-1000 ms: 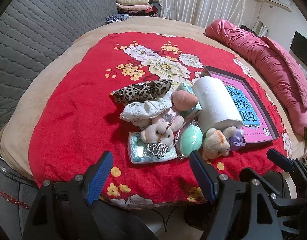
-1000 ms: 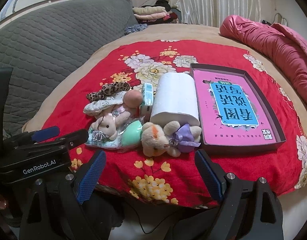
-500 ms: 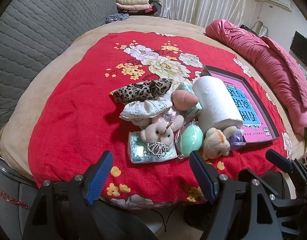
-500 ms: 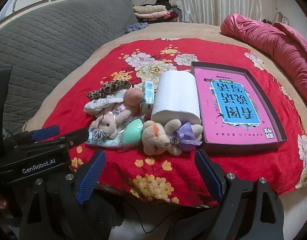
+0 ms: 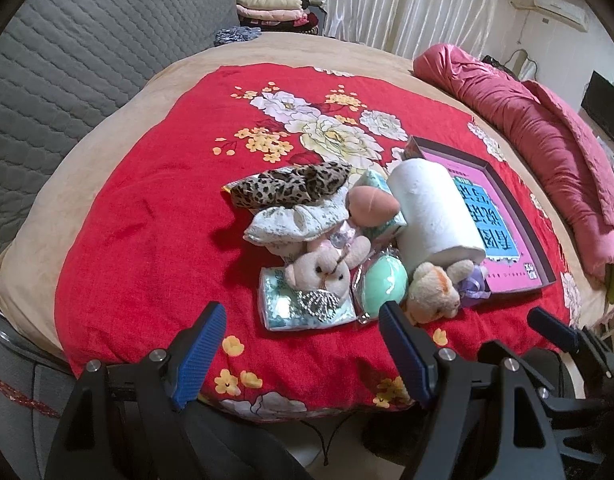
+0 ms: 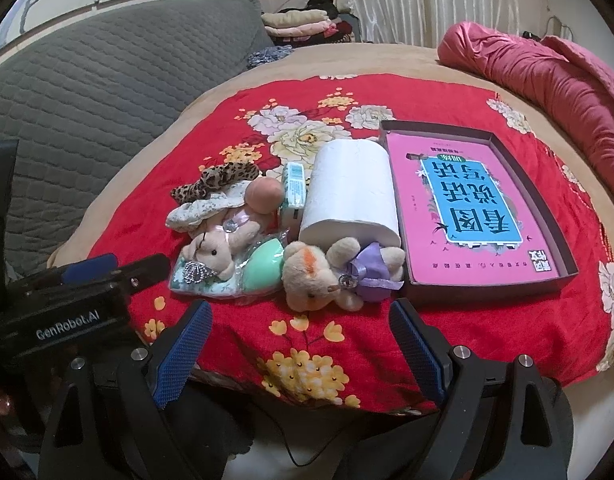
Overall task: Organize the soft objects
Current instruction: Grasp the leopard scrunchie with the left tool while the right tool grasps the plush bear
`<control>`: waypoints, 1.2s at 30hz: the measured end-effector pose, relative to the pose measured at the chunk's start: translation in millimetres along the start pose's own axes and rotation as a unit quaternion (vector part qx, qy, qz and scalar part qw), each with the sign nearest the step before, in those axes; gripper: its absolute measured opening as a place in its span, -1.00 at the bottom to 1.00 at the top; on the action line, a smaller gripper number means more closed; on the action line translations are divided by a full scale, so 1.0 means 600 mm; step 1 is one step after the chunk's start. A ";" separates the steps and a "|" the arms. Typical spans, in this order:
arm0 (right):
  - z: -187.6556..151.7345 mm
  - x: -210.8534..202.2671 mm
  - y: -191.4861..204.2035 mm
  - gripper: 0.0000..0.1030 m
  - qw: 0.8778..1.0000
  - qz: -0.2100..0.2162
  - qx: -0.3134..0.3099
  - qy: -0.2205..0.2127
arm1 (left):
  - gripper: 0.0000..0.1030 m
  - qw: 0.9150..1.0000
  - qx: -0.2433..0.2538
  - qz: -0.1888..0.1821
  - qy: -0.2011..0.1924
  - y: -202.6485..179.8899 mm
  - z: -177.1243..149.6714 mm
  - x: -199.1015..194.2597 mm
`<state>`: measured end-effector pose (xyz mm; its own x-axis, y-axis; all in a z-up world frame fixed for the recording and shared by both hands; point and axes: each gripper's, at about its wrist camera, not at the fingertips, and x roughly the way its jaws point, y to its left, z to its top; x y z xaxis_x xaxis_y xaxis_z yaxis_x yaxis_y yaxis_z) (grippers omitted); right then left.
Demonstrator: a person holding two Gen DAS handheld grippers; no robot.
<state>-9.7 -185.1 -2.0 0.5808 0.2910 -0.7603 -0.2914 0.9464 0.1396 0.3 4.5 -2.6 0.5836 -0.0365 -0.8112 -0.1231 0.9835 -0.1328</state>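
Right wrist view shows almost nothing changed: both the right gripper [image 6: 299, 344] and left gripper [image 5: 303, 344] stay spread and empty, plush bear [image 6: 327, 276] at twelve o'clock untouched.

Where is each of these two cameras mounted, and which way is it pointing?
Left wrist: rides on the left gripper, held open at the bed's near edge, looking across the red blanket; the other gripper's tip shows at right.
Right wrist: rides on the right gripper, also open, facing the tray; the other gripper's body shows at left.
Shared: the toilet roll and the orange-eared plush.
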 end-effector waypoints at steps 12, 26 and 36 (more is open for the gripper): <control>0.006 0.053 -0.037 0.76 0.998 0.020 0.055 0.013 | 0.51 0.999 -0.033 -0.002 -0.005 0.040 0.037 0.028; 0.010 0.145 -0.040 0.76 0.998 -0.015 0.036 0.039 | 0.51 1.000 -0.014 -0.018 0.002 0.046 0.109 0.089; 0.011 0.182 -0.058 0.76 0.998 -0.021 0.040 0.047 | 0.51 1.000 0.009 -0.025 0.011 0.022 0.150 0.131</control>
<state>69.1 -185.2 -85.5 0.5166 0.2403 -0.8218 -0.2045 0.9667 0.1542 116.5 30.5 -17.0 0.5713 -0.0895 -0.8158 -0.0798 0.9833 -0.1637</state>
